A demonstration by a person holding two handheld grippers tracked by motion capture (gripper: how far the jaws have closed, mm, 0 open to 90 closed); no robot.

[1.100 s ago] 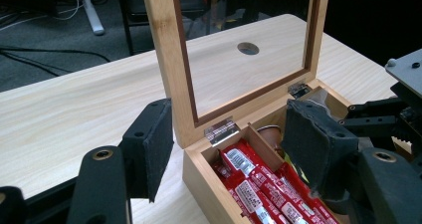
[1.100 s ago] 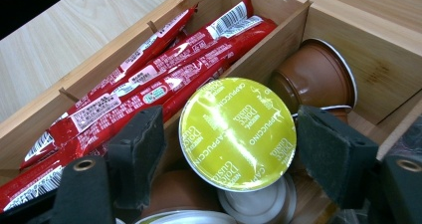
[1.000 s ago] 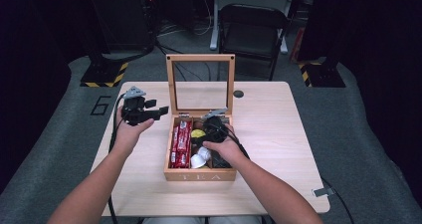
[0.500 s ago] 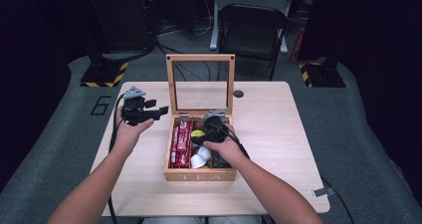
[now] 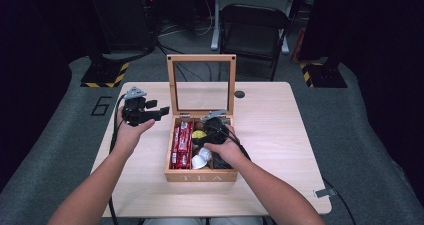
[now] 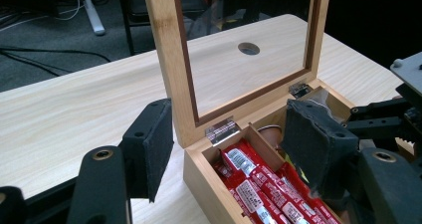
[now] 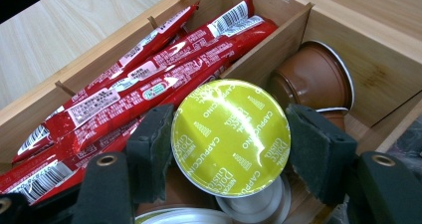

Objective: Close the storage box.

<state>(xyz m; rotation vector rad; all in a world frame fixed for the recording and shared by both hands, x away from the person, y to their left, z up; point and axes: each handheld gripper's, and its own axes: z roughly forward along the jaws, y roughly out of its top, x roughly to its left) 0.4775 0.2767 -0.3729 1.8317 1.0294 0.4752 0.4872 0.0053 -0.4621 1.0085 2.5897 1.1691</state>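
An open wooden tea box (image 5: 200, 175) sits mid-table, its glass lid (image 5: 201, 85) standing upright. My right gripper (image 5: 208, 134) reaches down into its middle compartment. In the right gripper view its jaws have just been closing, and both pads (image 7: 153, 139) press the rim of a yellow-lidded cappuccino capsule (image 7: 230, 134). A brown capsule (image 7: 312, 79) lies behind it. Red sachets (image 7: 149, 79) fill the left compartment. My left gripper (image 5: 161, 111) hovers to the left of the box, open, with nothing between its pads (image 6: 152, 144).
A white capsule (image 5: 201, 160) lies near the box's front. A round hole (image 5: 239, 94) marks the table behind the lid. A dark chair (image 5: 252, 35) stands beyond the far edge. Bare tabletop (image 5: 285, 135) lies right of the box.
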